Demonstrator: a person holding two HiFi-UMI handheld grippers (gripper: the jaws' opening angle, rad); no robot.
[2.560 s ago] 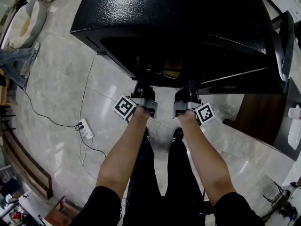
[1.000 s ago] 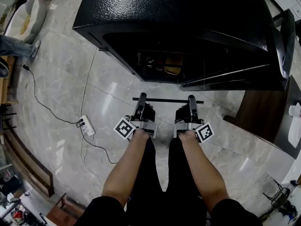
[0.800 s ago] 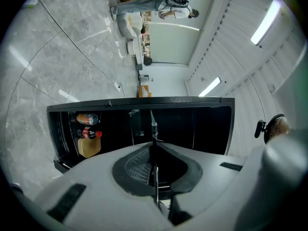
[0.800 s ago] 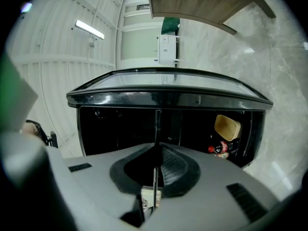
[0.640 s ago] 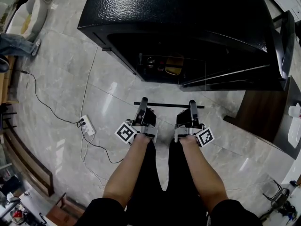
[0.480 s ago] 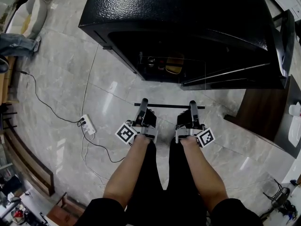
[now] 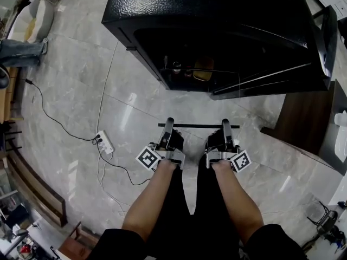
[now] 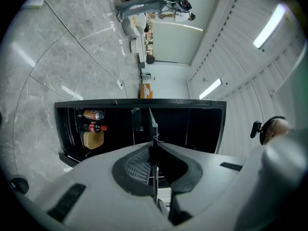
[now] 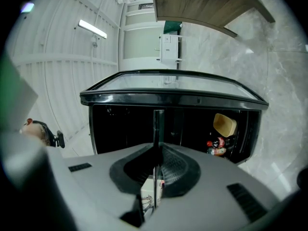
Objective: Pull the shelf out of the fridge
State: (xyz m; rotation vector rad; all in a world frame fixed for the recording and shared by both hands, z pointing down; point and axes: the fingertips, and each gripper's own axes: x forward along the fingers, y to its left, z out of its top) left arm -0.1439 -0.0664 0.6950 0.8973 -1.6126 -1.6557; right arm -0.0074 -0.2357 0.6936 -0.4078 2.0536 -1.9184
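Note:
The shelf is a clear glass pane with a black front trim [image 7: 198,126], held level above the floor, outside the black fridge [image 7: 217,10]. My left gripper [image 7: 169,124] is shut on the trim near its left end, and my right gripper [image 7: 225,126] is shut on it near the right end. In the left gripper view the shelf [image 8: 153,129] runs edge-on as a thin line pinched between the pads of the left gripper [image 8: 154,177]. The right gripper view shows the same thin edge of the shelf [image 9: 158,129] clamped in the right gripper [image 9: 156,172].
The fridge cavity stands open, with its door [image 7: 325,37] swung to the right. Bottles [image 8: 94,127] and a yellow container [image 7: 203,75] sit inside. A power strip [image 7: 105,142] with cables lies on the marble floor at left. A wooden cabinet [image 7: 303,118] stands at right.
Both grippers have drawn back from the fridge with the shelf between them. The shelf went from inside the cavity to fully outside it, and the gap to the fridge has kept growing.

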